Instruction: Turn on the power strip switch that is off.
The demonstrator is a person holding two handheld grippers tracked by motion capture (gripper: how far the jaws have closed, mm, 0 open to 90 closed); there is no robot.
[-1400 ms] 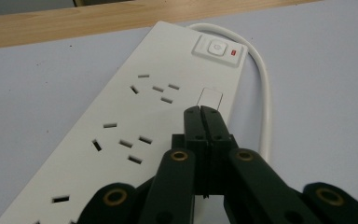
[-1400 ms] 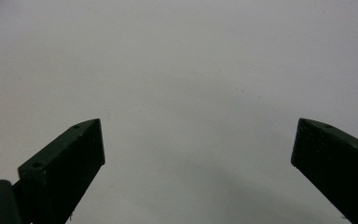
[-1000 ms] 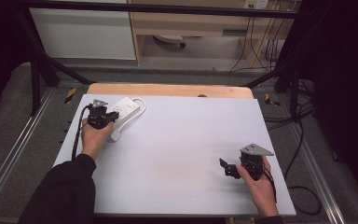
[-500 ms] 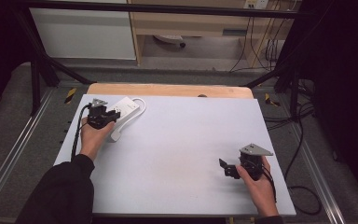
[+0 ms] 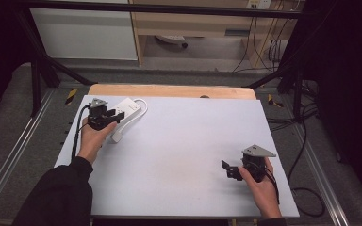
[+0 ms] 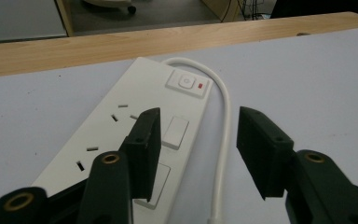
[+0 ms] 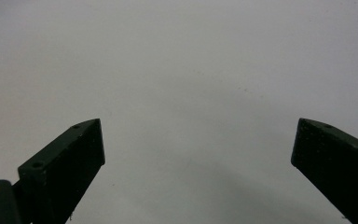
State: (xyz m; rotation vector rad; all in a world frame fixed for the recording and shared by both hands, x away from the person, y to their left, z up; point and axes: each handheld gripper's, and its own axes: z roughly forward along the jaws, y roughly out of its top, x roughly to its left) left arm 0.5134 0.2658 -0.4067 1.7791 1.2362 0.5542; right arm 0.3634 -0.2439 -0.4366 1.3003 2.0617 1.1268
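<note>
Evidently a release under way at the left claw [image 5: 118, 117]: jaws just been opening, now standing apart with nothing pressed between the pads. Seen along the left claw [image 6: 198, 116] in its own view, one jaw hanging over the white power strip [image 6: 135, 88] beside its rocker switches, the other out past the white cable [image 6: 223, 121], with the strip's near edge and the cable lying in the gap, neither touched as far as can be told. Lying flat at the far left corner of the table [image 5: 179, 141], the power strip [image 5: 127, 109], with its cable looped round the far end and its main switch [image 6: 186, 83] with the red mark facing up. Resting on the table behind the claw, the left hand [image 5: 92, 139]. Judged from that: strip set down or straightened where wanted, grip given up, so the placing step looks done or nearly so; equally possible a widening for a fresh grasp across the strip's body, not to be settled from these pictures. Well apart at the near right of the table, the right claw [image 5: 226, 168], held in the right hand [image 5: 261, 188], jaws wide and empty over bare table [image 7: 177, 56], idle for now. Next, probably, drawing the left claw back clear without snagging the cable.
</note>
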